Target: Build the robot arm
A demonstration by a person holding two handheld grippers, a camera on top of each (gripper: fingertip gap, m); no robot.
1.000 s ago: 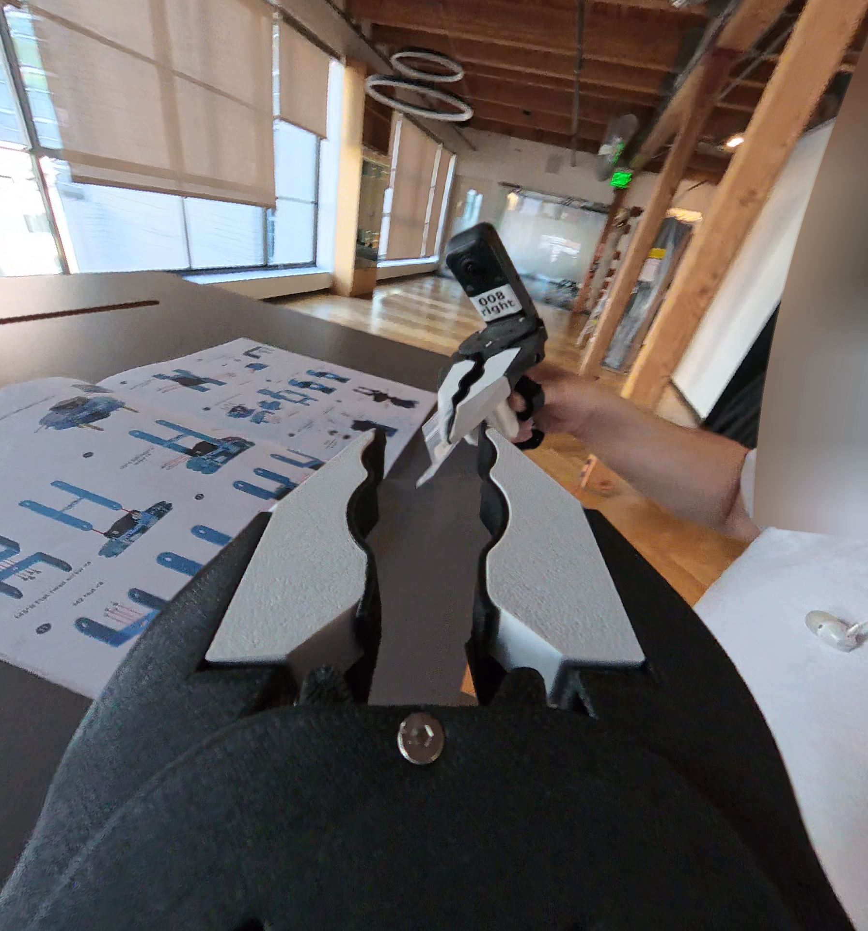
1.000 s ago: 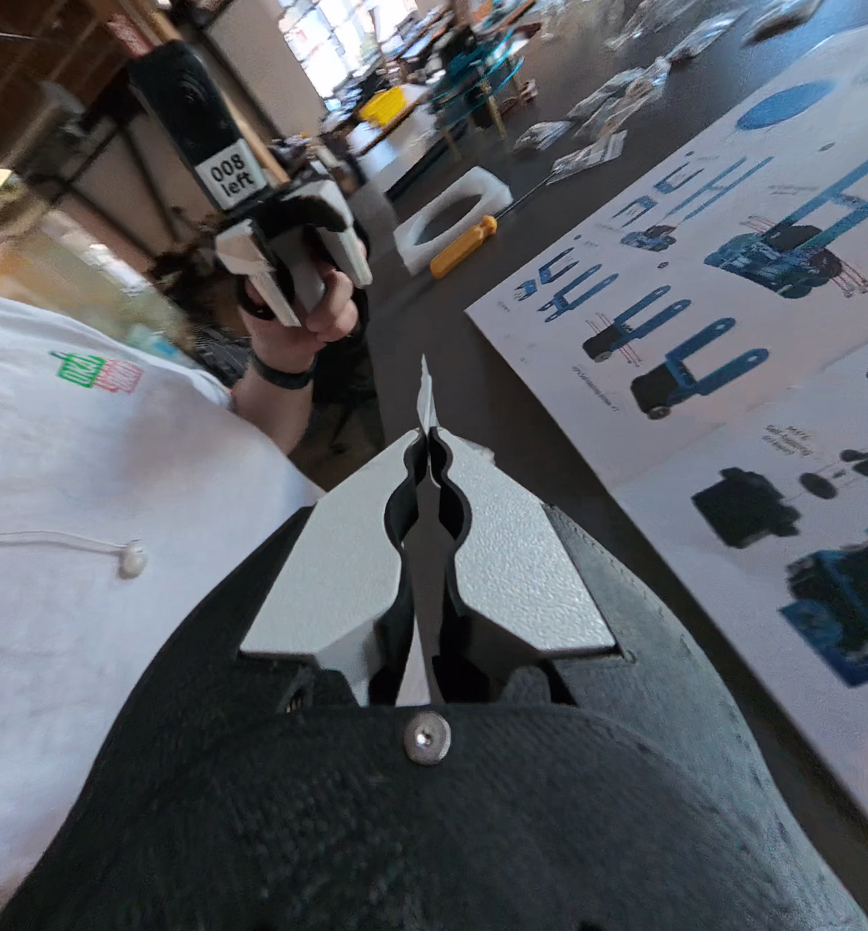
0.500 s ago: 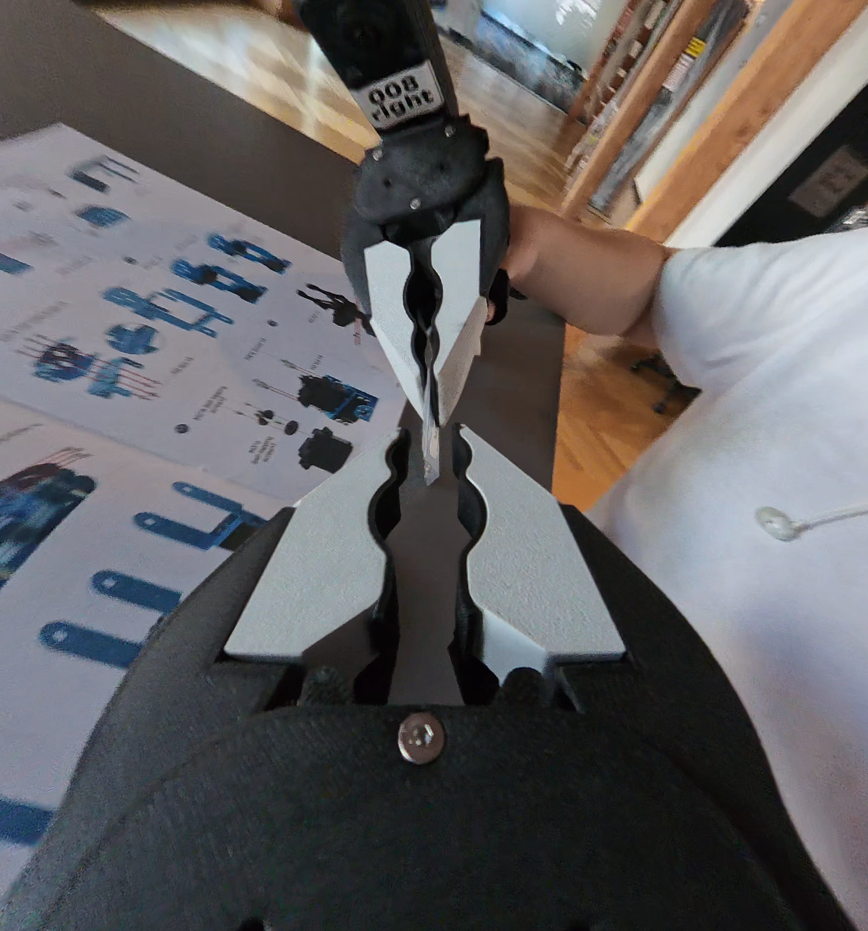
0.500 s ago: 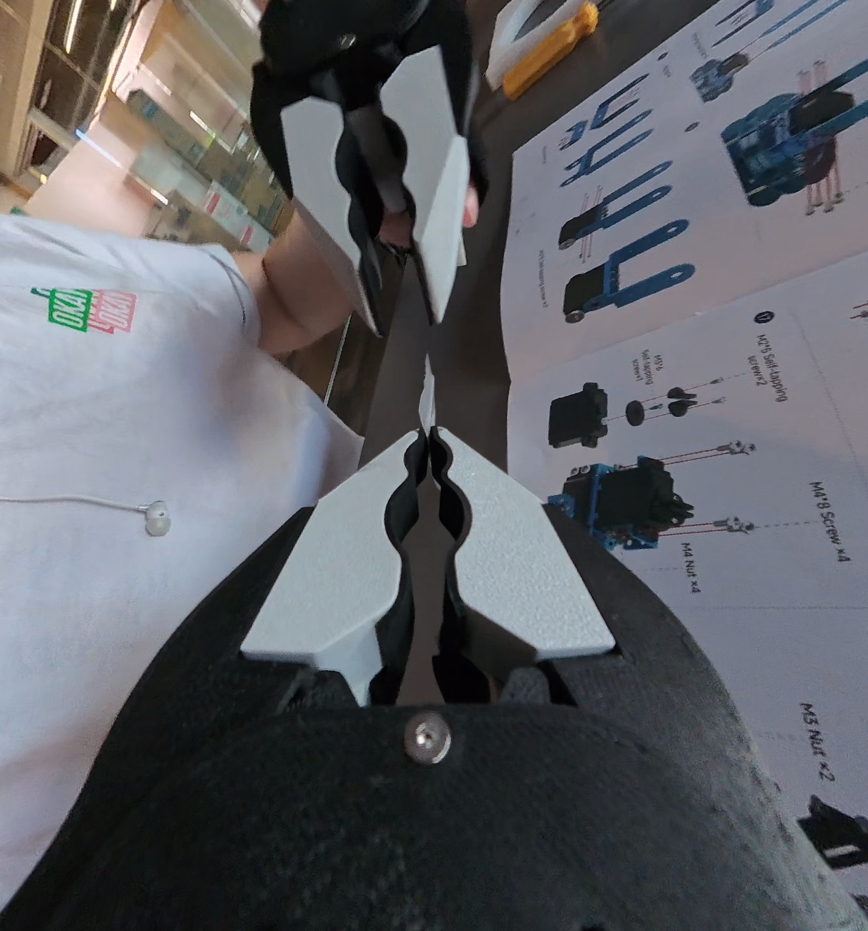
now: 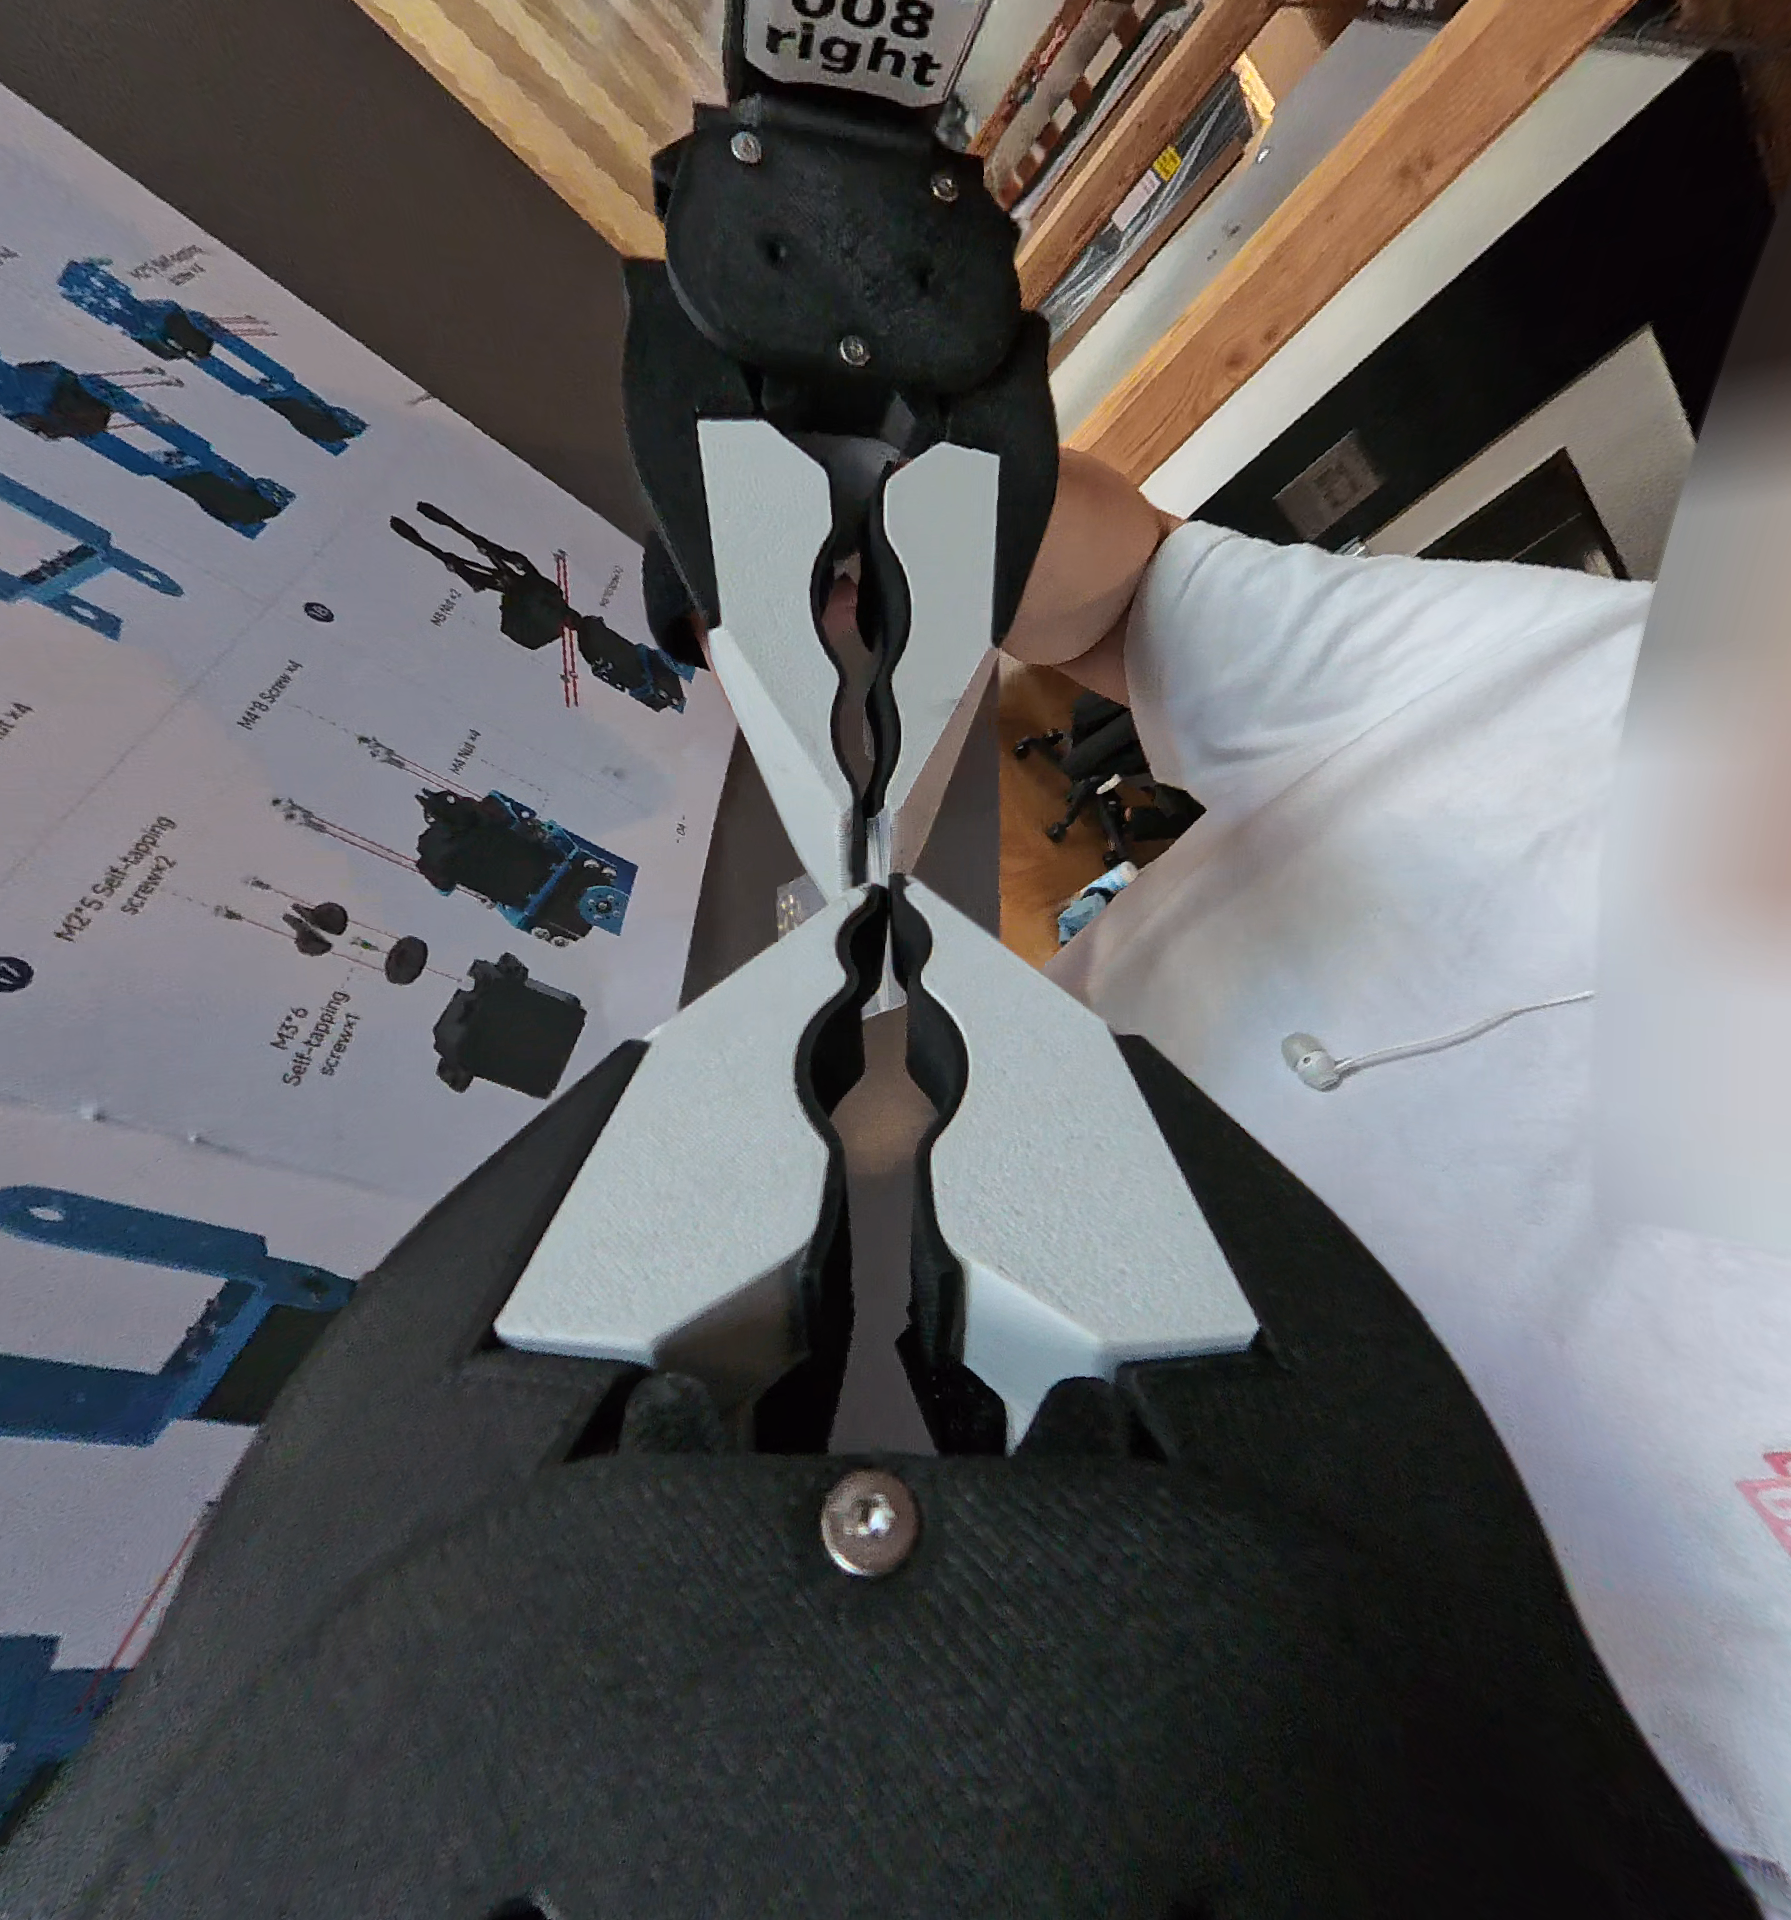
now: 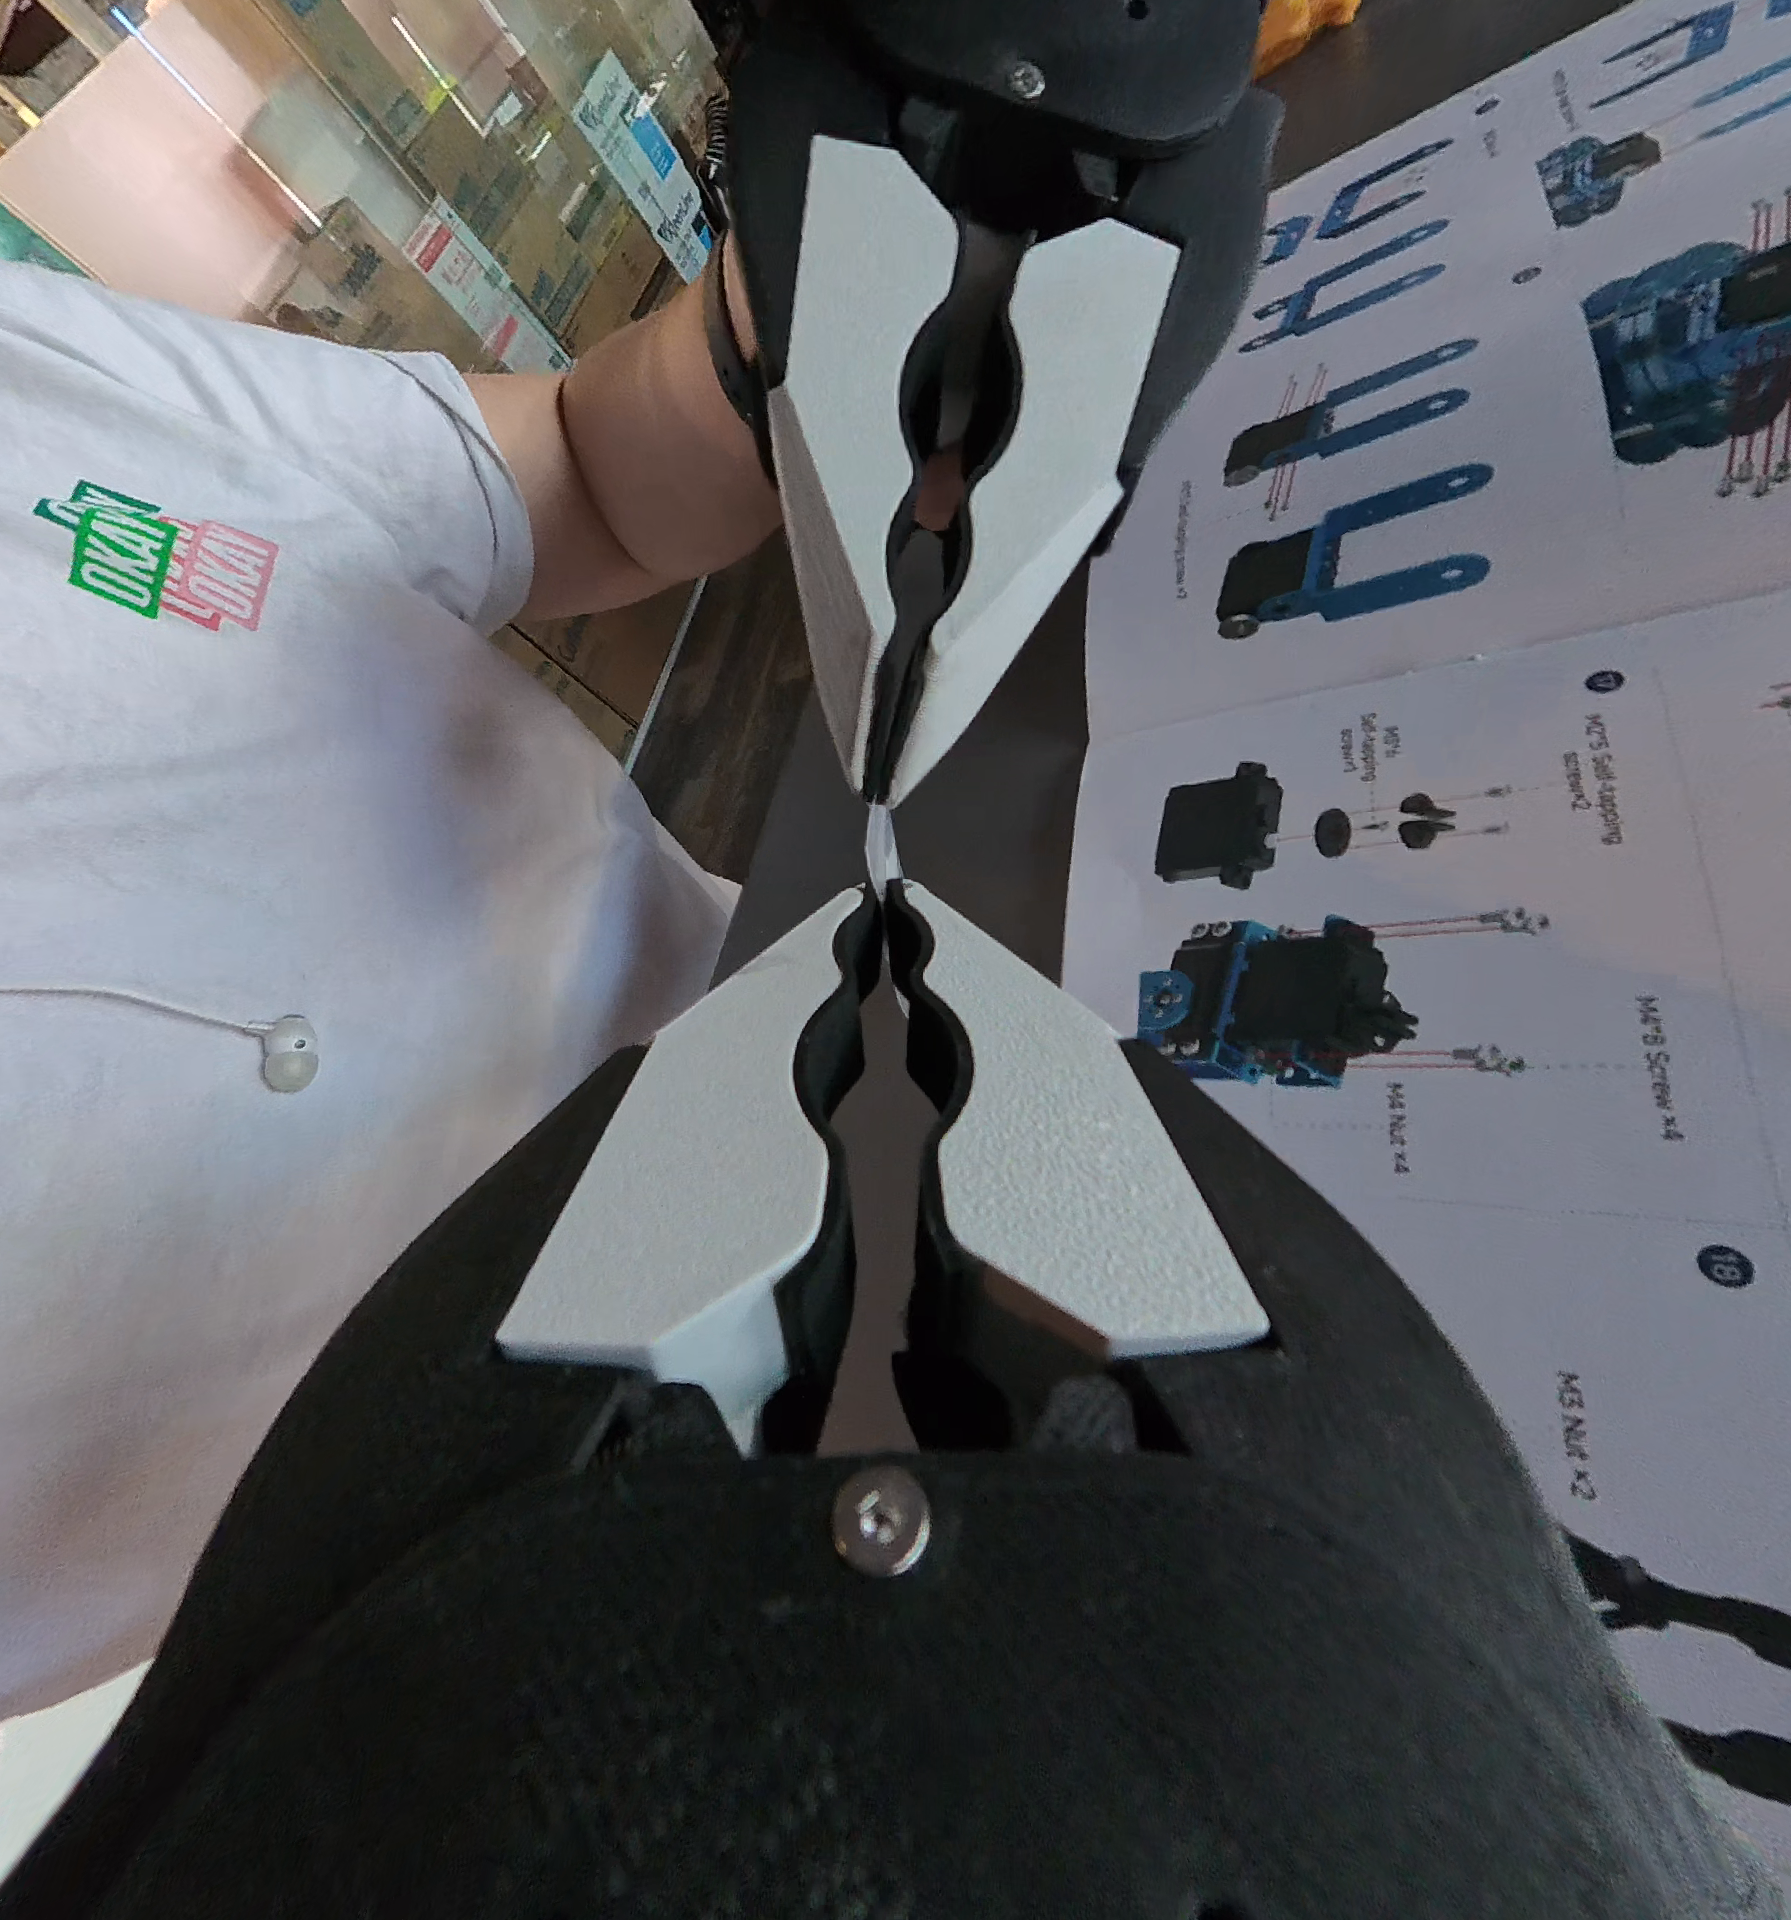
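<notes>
My left gripper (image 5: 886, 896) and my right gripper (image 6: 883, 900) point at each other, tip to tip, above the near edge of a dark table (image 5: 434, 208). Both are shut on the same thin white strip (image 5: 883, 844), each pinching one end, and only a short piece of it shows between the tips. In the left wrist view the right gripper (image 5: 875, 821) hangs down from the top. In the right wrist view the left gripper (image 6: 875, 784) comes down from the top, with the strip (image 6: 878, 847) between the two. The rest of the strip is hidden inside the fingers.
A large printed instruction sheet (image 5: 247, 831) with blue and black part drawings lies flat on the table; it also shows in the right wrist view (image 6: 1493, 748). A person in a white shirt (image 5: 1390, 831) stands close at the table's edge, with an earbud (image 5: 1306, 1062) hanging on the chest.
The two grippers swung to face each other and closed in until their tips nearly meet. My left gripper, open before, has shut on the free end of the strip held by the right.
</notes>
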